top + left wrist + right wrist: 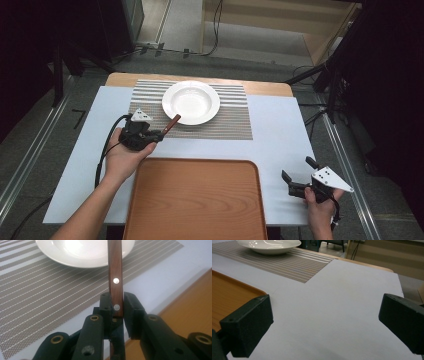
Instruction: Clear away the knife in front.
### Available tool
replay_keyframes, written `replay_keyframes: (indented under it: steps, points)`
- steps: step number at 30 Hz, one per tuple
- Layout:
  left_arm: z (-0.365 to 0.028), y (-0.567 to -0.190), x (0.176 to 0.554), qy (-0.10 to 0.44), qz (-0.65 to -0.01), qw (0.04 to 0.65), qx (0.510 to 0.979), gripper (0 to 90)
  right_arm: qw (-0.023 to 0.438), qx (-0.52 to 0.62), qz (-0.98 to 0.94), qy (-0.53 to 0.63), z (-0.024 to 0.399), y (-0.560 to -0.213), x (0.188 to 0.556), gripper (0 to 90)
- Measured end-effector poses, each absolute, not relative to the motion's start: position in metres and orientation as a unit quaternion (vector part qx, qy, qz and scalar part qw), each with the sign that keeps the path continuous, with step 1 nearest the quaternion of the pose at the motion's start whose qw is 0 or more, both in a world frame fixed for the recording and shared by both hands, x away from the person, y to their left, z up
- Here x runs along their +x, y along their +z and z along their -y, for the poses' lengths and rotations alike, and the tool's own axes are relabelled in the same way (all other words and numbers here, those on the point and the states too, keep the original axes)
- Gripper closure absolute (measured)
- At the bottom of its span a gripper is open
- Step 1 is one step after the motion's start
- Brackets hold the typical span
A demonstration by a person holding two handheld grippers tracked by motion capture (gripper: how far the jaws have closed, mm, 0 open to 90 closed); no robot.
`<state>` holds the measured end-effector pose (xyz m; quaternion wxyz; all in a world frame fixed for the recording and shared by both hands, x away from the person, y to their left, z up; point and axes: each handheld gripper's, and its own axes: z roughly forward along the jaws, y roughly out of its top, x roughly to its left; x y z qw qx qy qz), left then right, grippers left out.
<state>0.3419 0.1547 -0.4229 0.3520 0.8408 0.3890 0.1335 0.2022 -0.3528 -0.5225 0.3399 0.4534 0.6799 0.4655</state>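
My left gripper is shut on a brown wooden utensil handle with two metal rivets. The handle sticks out forward, and its far end reaches the near rim of the white plate. In the left gripper view the jaws pinch the handle's near end; the utensil's working end is hidden. The plate rests on a striped placemat. At the table's near right, my right gripper hovers open over the white surface with nothing between its jaws.
A large wooden tray lies at the front middle, between the two hands; its edge shows left of the right gripper. The white board covers the table. Black stands and cables surround the table on the floor.
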Motion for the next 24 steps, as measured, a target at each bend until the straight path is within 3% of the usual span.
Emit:
replay_keyframes:
  steps: [24]
  points:
    - [-0.144, -0.428, 0.286, 0.133, -0.357, 0.363, 0.85, 76.8, 0.339, 0.454, -0.679, 0.467, 0.353, -0.522, 0.202, 0.0]
